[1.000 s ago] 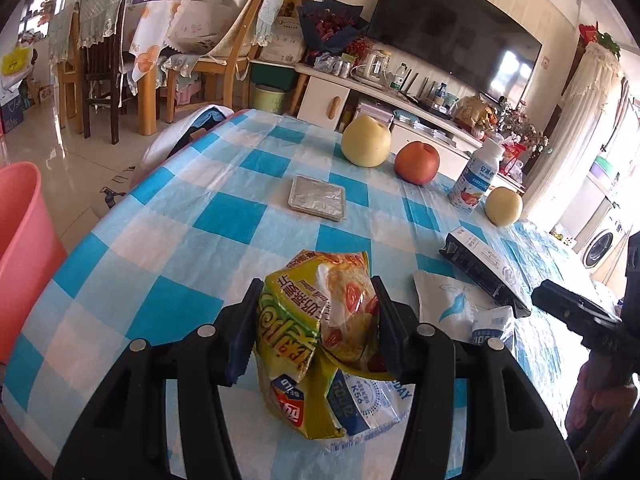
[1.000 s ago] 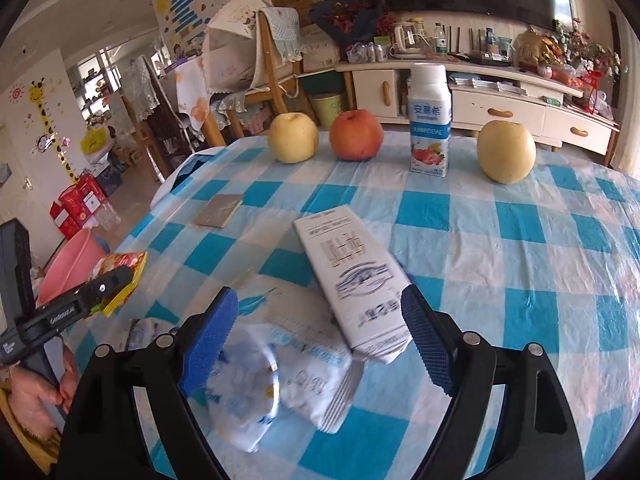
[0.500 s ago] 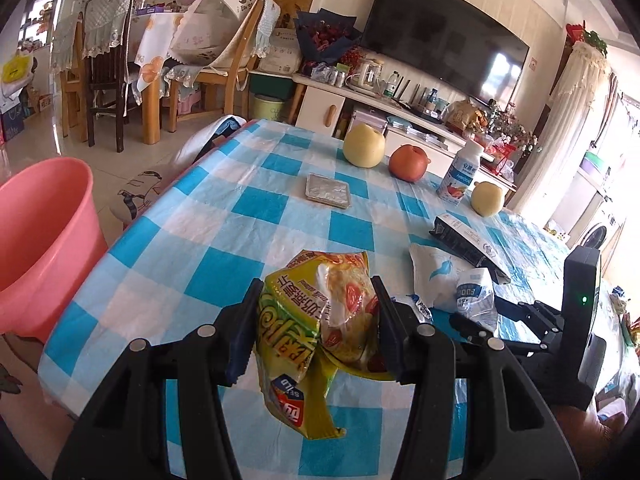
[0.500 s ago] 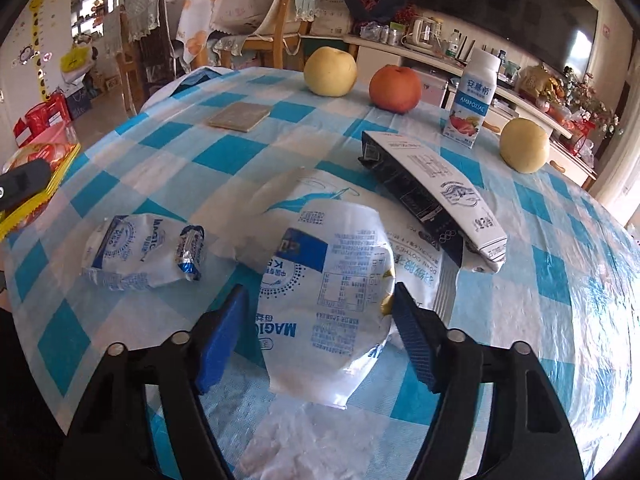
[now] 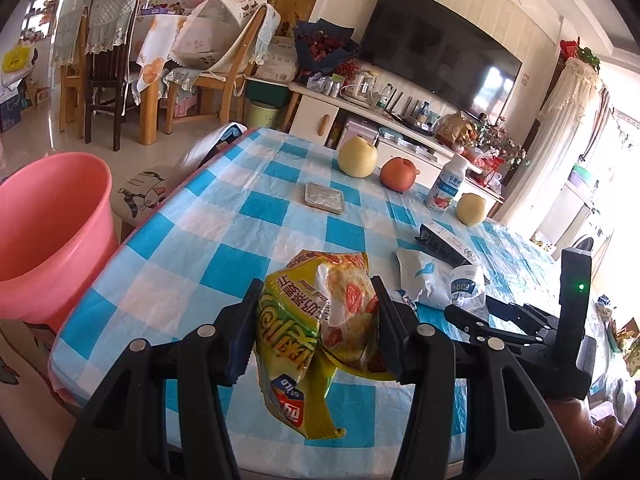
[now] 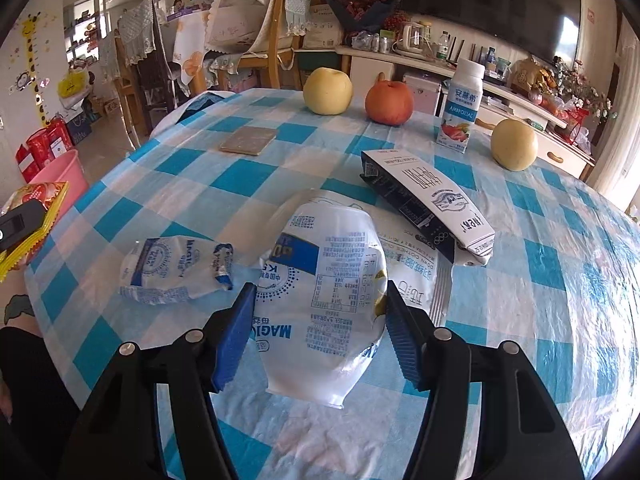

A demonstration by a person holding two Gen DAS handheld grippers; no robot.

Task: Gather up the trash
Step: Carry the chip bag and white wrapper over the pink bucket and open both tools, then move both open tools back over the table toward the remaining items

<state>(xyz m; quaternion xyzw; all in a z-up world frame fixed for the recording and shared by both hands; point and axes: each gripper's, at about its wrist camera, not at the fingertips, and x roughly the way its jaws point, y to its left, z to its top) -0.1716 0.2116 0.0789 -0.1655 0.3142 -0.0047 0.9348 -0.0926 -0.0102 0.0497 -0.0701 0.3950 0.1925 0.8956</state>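
The left gripper point(image 5: 314, 334) is clamped on a yellow chip bag point(image 5: 320, 332), its two pads pressing the crumpled foil from either side, and the bag hangs between them above the near edge of the table point(image 5: 240, 240), which is covered in a blue and white checked cloth. Off to the left of this gripper and lower than the tabletop stands a pink bucket point(image 5: 52, 232), mouth up, beside the table. The right gripper point(image 6: 320, 332) grips a white wrapper with blue print point(image 6: 324, 300); its jaws have just been closing, with that wrapper between them, and the blue pads now press its two sides. Just left of the right gripper a second, crumpled white wrapper point(image 6: 176, 272) lies flat on the cloth. Right behind the held wrapper a flat white pouch point(image 6: 416, 280) lies on the table, and ahead and to the right a black and white carton point(image 6: 428, 200) lies on its side with one end resting on that pouch. Farther ahead, near the far edge, sit a yellow pear point(image 6: 328, 90), a red apple point(image 6: 390, 102), an upright yogurt bottle point(image 6: 460, 108) and another yellow pear point(image 6: 514, 144) in a rough row, with a small square coaster point(image 6: 248, 140) ahead to the left.
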